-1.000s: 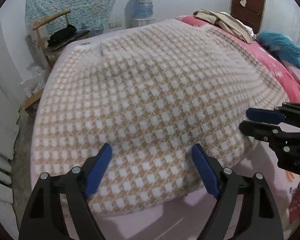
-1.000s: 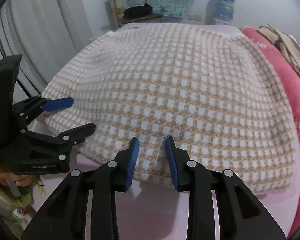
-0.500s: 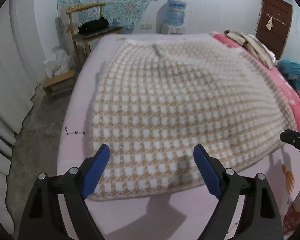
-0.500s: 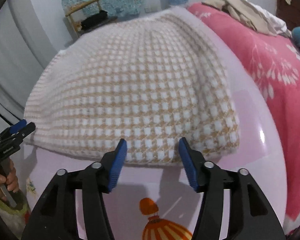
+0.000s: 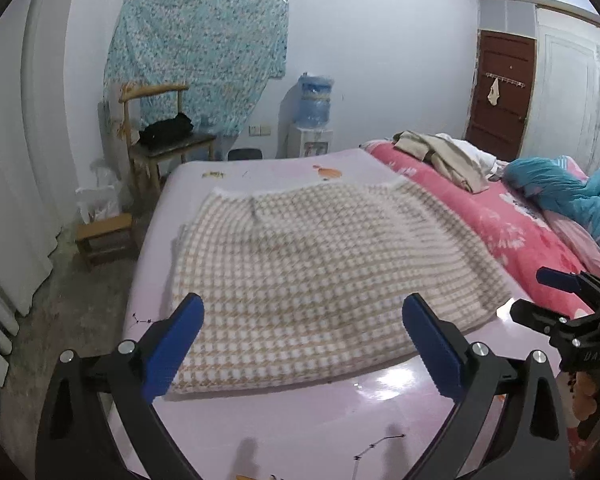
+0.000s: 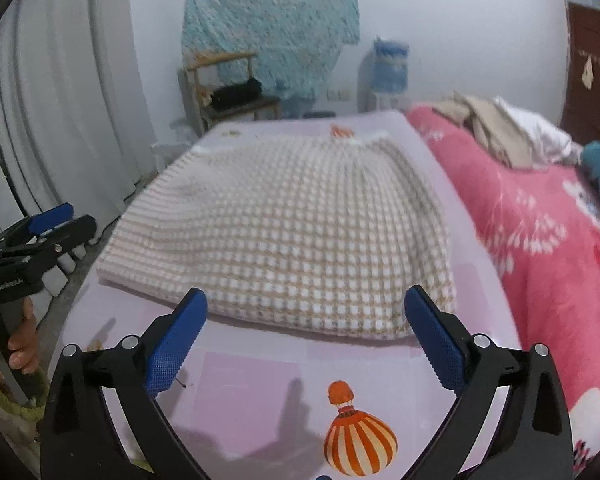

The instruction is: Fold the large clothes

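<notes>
A beige-and-white checked knit garment [image 5: 324, 272] lies folded flat on the lilac sheet of the bed [image 5: 284, 424]; it also shows in the right wrist view [image 6: 292, 232]. My left gripper [image 5: 302, 344] is open and empty, held back above the garment's near edge. My right gripper [image 6: 306, 338] is open and empty, above the sheet just short of the garment's near edge. The right gripper shows at the right of the left wrist view [image 5: 540, 296]; the left gripper shows at the left of the right wrist view [image 6: 60, 224].
A pink floral blanket [image 5: 492, 216] covers the bed's right side, with beige clothes [image 5: 440, 152] and a blue quilt [image 5: 564, 188] on it. A wooden chair [image 5: 160, 136], a small stool [image 5: 104, 232] and a water dispenser [image 5: 314, 116] stand by the far wall.
Both grippers have pulled back and up from the garment. The right gripper's jaws have opened wide. The garment now lies smaller in both views and has not moved.
</notes>
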